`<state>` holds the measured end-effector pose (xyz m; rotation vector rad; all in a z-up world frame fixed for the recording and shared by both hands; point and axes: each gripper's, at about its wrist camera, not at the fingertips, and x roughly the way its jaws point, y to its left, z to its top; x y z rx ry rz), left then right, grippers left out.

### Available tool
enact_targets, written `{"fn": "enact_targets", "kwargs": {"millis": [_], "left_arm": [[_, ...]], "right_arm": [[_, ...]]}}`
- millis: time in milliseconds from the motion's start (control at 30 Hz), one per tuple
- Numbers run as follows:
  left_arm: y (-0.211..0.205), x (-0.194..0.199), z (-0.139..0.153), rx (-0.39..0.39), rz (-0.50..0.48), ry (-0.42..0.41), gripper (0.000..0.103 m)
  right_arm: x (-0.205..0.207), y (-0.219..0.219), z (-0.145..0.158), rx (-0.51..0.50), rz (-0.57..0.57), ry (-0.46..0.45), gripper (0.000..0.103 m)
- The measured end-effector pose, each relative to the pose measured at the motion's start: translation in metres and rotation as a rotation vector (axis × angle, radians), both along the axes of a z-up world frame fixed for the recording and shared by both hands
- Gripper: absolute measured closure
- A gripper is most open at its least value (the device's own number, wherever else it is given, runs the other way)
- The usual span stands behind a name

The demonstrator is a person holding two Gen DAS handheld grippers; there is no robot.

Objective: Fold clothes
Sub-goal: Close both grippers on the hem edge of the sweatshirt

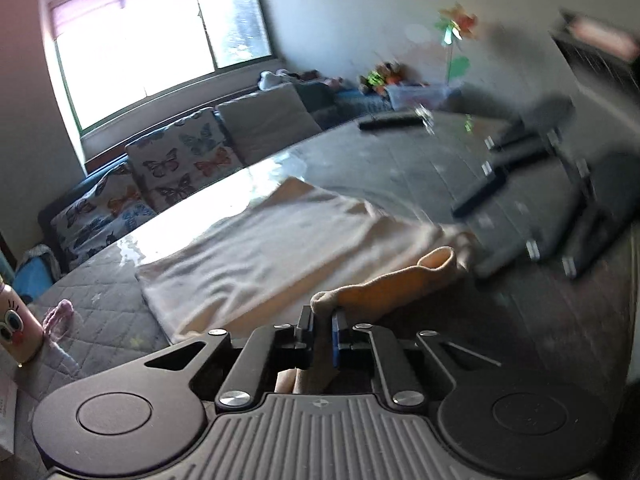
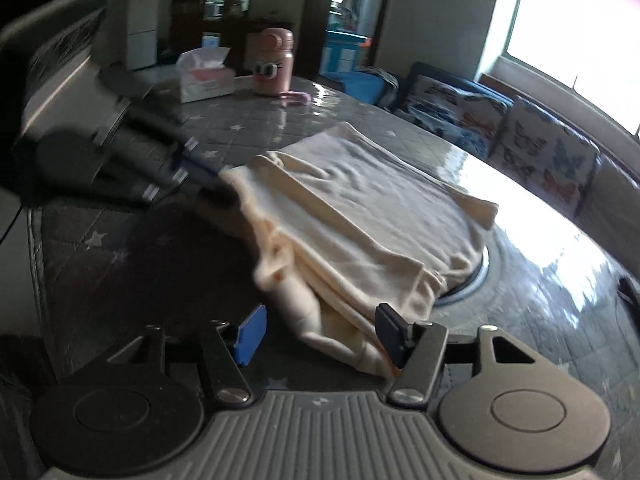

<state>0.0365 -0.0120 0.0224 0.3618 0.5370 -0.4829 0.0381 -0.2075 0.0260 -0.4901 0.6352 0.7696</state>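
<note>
One cream garment [image 1: 256,240] lies partly folded on a round table [image 1: 400,152] covered in grey quilted cloth with stars. In the left wrist view, from left to right: one pink bottle with cartoon eyes [image 1: 16,328] stands at the table's near edge, a small pink cloth [image 1: 60,318] beside it; the garment spreads across the middle; the left gripper [image 1: 322,326], its blue-padded fingers pressed together, pinches a bunched edge of the garment; one dark remote [image 1: 390,121] rests at the far side; the right gripper [image 1: 520,200] appears blurred on the right. Two butterfly-print cushions [image 1: 180,160] sit on the sofa under one bright window [image 1: 152,52].

In the right wrist view, from left to right: the left gripper [image 2: 200,170] meets the garment's [image 2: 360,208] far corner; one tissue box [image 2: 206,78] and the bottle [image 2: 274,62] stand behind; the right gripper [image 2: 320,332] hangs spread wide, the garment's near sleeve end between its fingers, not clamped.
</note>
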Motion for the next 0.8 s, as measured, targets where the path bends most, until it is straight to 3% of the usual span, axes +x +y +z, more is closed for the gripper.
{"fn": "enact_targets", "kwargs": {"millis": [133,233,333,400,467,533,600,800], "left_arm": [[0.005,0.018,0.006,-0.036,0.028,0.025,0.094],[0.008,0.02,0.006,-0.046,0.032,0.039,0.094],[0.009,0.017,0.003,-0.045,0.026,0.051,0.093],[0.01,0.013,0.0,-0.038,0.026,0.055,0.089],[0.01,0.007,-0.004,-0.023,0.029,0.048,0.087],[0.011,0.0,-0.008,-0.006,0.032,0.041,0.083],[0.012,-0.007,-0.013,0.018,0.036,0.033,0.066],[0.01,-0.026,-0.028,0.119,0.035,-0.003,0.059]], "right_arm": [[0.007,0.012,-0.005,-0.003,0.027,-0.046,0.033],[0.018,0.018,-0.014,-0.011,0.032,-0.058,0.039],[0.032,0.022,-0.021,-0.002,0.029,-0.013,0.055],[0.039,0.02,-0.02,0.016,0.015,0.019,0.073],[0.045,0.019,-0.019,0.034,-0.001,0.049,0.08],[0.051,0.017,-0.017,0.053,-0.019,0.075,0.084],[0.054,0.015,-0.012,0.076,-0.037,0.091,0.087],[0.059,0.017,-0.004,0.1,-0.062,0.092,0.088]]}}
